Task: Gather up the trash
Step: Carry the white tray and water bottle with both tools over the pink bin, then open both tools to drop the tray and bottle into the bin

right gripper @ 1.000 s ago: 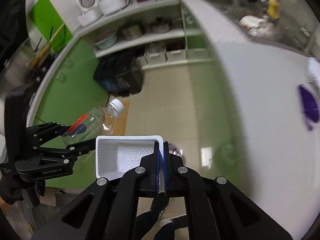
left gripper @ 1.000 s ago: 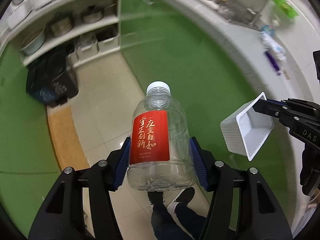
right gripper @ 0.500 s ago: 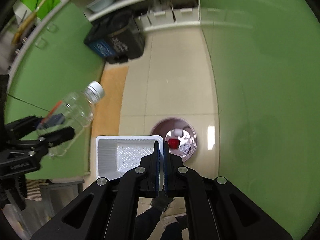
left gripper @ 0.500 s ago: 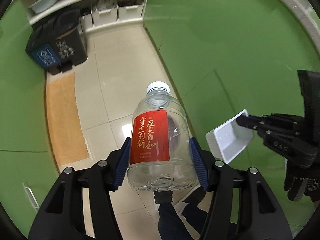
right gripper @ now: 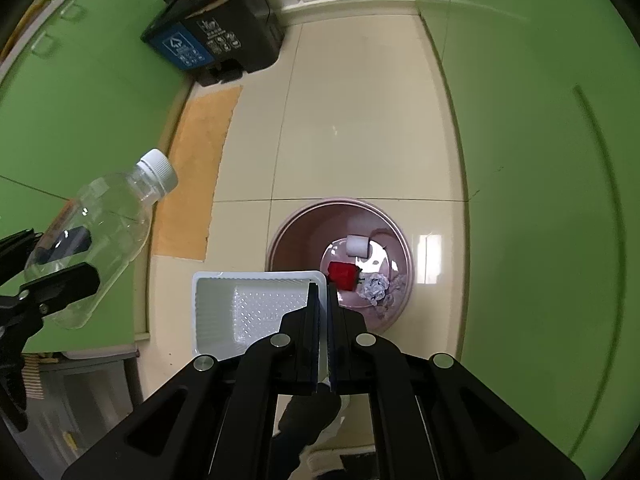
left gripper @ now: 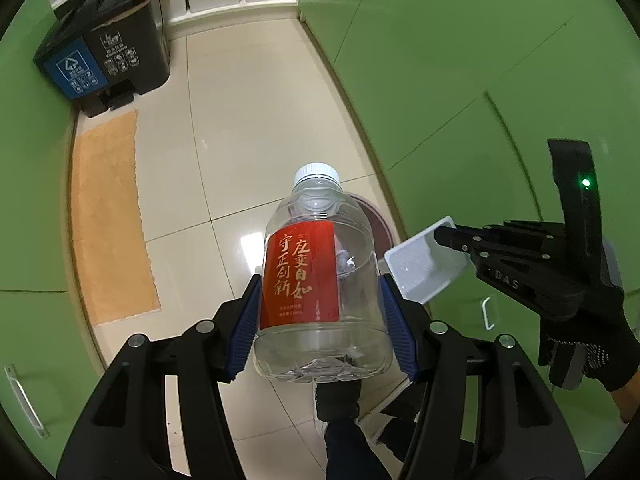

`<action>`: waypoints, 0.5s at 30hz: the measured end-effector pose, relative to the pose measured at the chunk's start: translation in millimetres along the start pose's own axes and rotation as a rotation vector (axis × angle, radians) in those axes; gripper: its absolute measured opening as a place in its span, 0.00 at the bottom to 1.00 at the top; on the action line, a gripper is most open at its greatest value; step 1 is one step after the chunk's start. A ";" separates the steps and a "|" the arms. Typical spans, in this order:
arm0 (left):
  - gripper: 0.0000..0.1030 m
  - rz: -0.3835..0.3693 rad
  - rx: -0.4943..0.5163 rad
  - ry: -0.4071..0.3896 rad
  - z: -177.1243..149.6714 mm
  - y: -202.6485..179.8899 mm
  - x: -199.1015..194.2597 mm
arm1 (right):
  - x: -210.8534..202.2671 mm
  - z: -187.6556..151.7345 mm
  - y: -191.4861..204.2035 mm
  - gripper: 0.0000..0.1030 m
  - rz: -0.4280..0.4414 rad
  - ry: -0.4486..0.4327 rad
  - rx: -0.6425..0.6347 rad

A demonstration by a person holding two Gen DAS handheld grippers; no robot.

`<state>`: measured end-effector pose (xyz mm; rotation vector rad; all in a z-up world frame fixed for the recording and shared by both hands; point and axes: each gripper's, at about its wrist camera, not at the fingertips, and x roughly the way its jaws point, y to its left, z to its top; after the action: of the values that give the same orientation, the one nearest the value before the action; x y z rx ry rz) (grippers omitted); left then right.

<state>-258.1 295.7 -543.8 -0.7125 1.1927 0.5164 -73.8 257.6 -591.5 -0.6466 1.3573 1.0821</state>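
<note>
The left hand-held gripper (left gripper: 320,312) clamps the empty bottle (left gripper: 318,280) at its stiff lower body; light, slippery, crushable. The right hand-held gripper (right gripper: 323,300) pinches the flimsy white tray (right gripper: 248,308) by one thin wall, near the pink bin (right gripper: 396,232) on the floor.

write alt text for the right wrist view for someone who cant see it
The right claw, shut on the rim of a white plastic tray, hangs above a pink waste bin on the tiled floor that holds crumpled paper and a red item. At left, the left claw grips a clear capped bottle.
</note>
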 end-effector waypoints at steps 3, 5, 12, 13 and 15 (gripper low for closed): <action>0.56 0.002 -0.006 0.006 -4.5 2.7 11.2 | 14.8 -0.7 -2.8 0.18 -0.007 0.006 -0.005; 0.56 0.000 -0.014 0.010 -5.9 2.0 15.3 | 17.7 -1.1 -4.2 0.61 -0.015 -0.002 0.001; 0.56 -0.015 0.000 0.024 -2.4 -6.2 23.9 | 5.4 -7.7 -17.0 0.93 -0.034 -0.013 0.034; 0.56 -0.017 0.002 0.025 -1.4 -6.7 24.9 | 1.2 -8.9 -19.2 0.94 -0.046 -0.016 0.036; 0.56 -0.022 0.009 0.030 1.2 -11.9 26.8 | -4.3 -11.0 -23.9 0.94 -0.059 -0.018 0.047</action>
<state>-241.0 288.4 -566.4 -0.7268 1.2128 0.4828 -56.9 237.1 -594.2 -0.6370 1.3366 1.0040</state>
